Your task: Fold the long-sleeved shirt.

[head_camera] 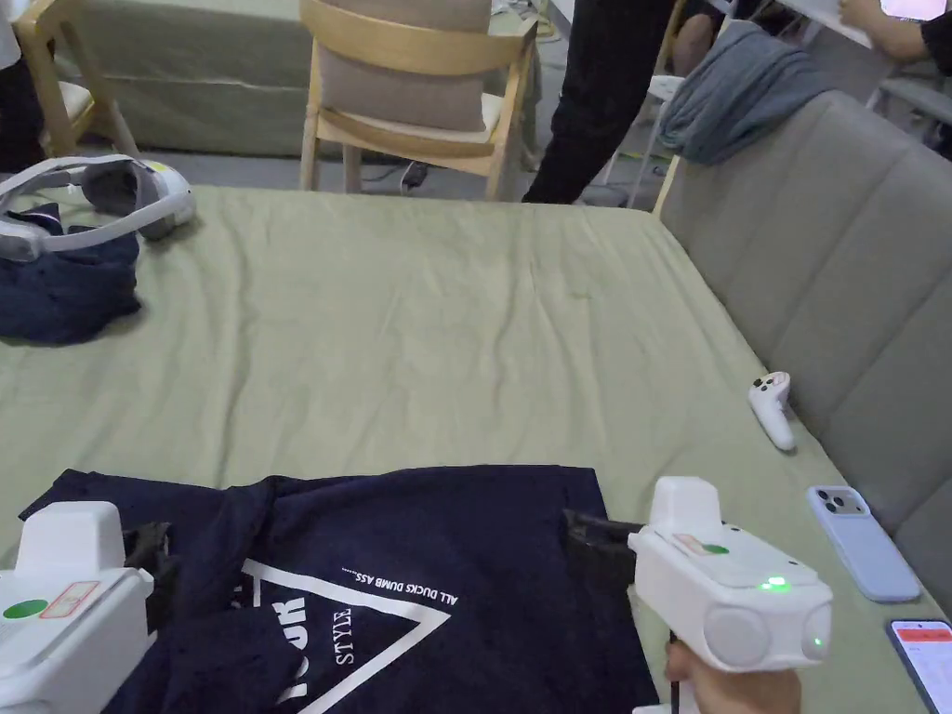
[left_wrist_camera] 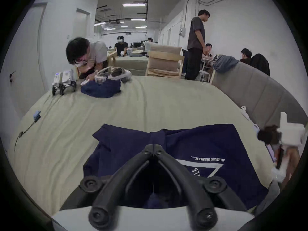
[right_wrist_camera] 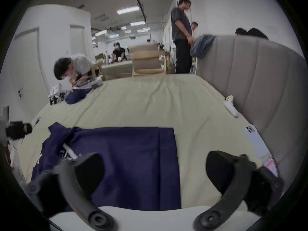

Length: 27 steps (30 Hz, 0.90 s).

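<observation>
A navy long-sleeved shirt (head_camera: 465, 548) with a white triangle print lies on the pale green sheet (head_camera: 446, 316) at the near edge. Its right side is flat and its left side is bunched, with a sleeve folded over the body. In the left gripper view the shirt (left_wrist_camera: 200, 144) spreads out beyond my left gripper (left_wrist_camera: 153, 149), whose jaws are shut with no cloth seen between them. That left gripper (head_camera: 149, 553) hovers at the shirt's left side. My right gripper (right_wrist_camera: 155, 164) is open, its jaws straddling the shirt's (right_wrist_camera: 133, 151) right edge; in the head view the right gripper (head_camera: 586, 539) is at that edge.
A white headset (head_camera: 93, 200) rests on a dark blue cloth (head_camera: 65, 288) at the far left. A white controller (head_camera: 772, 409) and two phones (head_camera: 863, 541) (head_camera: 925, 655) lie along the right edge by a grey padded backrest (head_camera: 837, 279). A wooden chair (head_camera: 418, 84) and a standing person (head_camera: 604, 93) are beyond.
</observation>
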### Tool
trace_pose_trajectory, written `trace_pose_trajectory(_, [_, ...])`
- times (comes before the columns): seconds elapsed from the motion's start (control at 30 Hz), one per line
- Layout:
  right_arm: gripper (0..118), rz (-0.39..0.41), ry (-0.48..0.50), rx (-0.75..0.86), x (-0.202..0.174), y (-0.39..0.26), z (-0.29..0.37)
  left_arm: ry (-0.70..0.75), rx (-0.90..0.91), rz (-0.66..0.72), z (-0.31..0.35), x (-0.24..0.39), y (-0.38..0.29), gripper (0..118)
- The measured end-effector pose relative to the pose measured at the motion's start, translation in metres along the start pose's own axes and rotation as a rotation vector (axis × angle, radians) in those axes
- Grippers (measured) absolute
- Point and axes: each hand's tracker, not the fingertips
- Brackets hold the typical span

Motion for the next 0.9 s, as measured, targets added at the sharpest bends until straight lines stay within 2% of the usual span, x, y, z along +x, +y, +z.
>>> trace_pose_trajectory(0.03, [117,-0.012,0.001,-0.021,0.003,0.008,-0.019,0.004,-0.007,0.003,-0.008,-0.002,-0.007,4])
trace_pose_trajectory(0.1, [117,0.021,-0.006,-0.117,0.006,0.024,-0.064,0.005,-0.048,0.018,-0.018,-0.004,-0.009,4])
trace_pose_trajectory(0.13, [116,0.002,0.013,-0.163,0.033,0.025,-0.098,0.012,-0.061,0.037,-0.024,-0.006,-0.013,4])
trace_pose_trajectory(0.2, [108,0.033,0.003,-0.244,0.040,0.028,-0.137,0.007,-0.096,0.055,-0.033,-0.010,-0.018,4])
trace_pose_trajectory(0.23, [100,0.016,0.014,-0.265,0.040,0.027,-0.151,0.007,-0.100,0.064,-0.036,-0.012,-0.019,4])
trace_pose_trajectory(0.27, [81,0.012,0.013,-0.316,0.039,0.026,-0.161,0.008,-0.110,0.069,-0.039,-0.014,-0.022,4])
trace_pose_trajectory(0.3, [72,-0.009,0.016,-0.344,0.038,0.025,-0.167,0.007,-0.119,0.065,-0.042,-0.017,-0.025,4])
trace_pose_trajectory(0.33, [70,-0.013,0.030,-0.359,0.036,0.023,-0.168,0.009,-0.124,0.064,-0.043,-0.020,-0.026,4])
trace_pose_trajectory(0.4, [34,0.102,0.037,-0.294,0.025,0.025,-0.153,0.006,-0.131,0.060,-0.044,-0.029,-0.027,4])
trace_pose_trajectory(0.43, [19,0.111,0.078,-0.295,0.022,0.025,-0.151,0.009,-0.131,0.066,-0.047,-0.037,-0.028,8])
trace_pose_trajectory(0.47, [11,0.098,0.076,-0.285,0.019,0.027,-0.147,0.010,-0.139,0.086,-0.050,-0.048,-0.025,11])
trace_pose_trajectory(0.5, [11,0.106,0.085,-0.267,0.014,0.027,-0.143,-0.001,-0.153,0.095,-0.053,-0.059,-0.021,11])
trace_pose_trajectory(0.53, [7,0.114,0.075,-0.265,0.012,0.026,-0.144,-0.007,-0.156,0.118,-0.057,-0.073,-0.016,28])
trace_pose_trajectory(0.57, [7,0.144,0.078,-0.271,0.009,0.025,-0.145,0.002,-0.152,0.128,-0.065,-0.086,-0.010,67])
trace_pose_trajectory(0.6, [7,0.149,0.081,-0.280,0.008,0.024,-0.147,0.006,-0.174,0.112,-0.073,-0.098,-0.001,96])
trace_pose_trajectory(0.63, [7,0.147,0.072,-0.285,0.008,0.022,-0.149,0.006,-0.192,0.120,-0.083,-0.112,0.009,111])
trace_pose_trajectory(0.67, [7,0.152,0.053,-0.286,-0.002,0.021,-0.143,0.017,-0.163,0.143,-0.092,-0.127,0.018,107])
trace_pose_trajectory(0.73, [7,0.115,0.054,-0.286,-0.003,0.017,-0.143,0.011,-0.194,0.188,-0.120,-0.154,0.034,110])
trace_pose_trajectory(0.8, [7,0.075,0.064,-0.293,0.005,0.019,-0.148,-0.014,-0.297,0.228,-0.153,-0.172,0.050,111])
trace_pose_trajectory(0.9, [7,0.081,0.067,-0.298,0.003,0.021,-0.148,-0.065,-0.452,0.268,-0.196,-0.181,0.058,106])
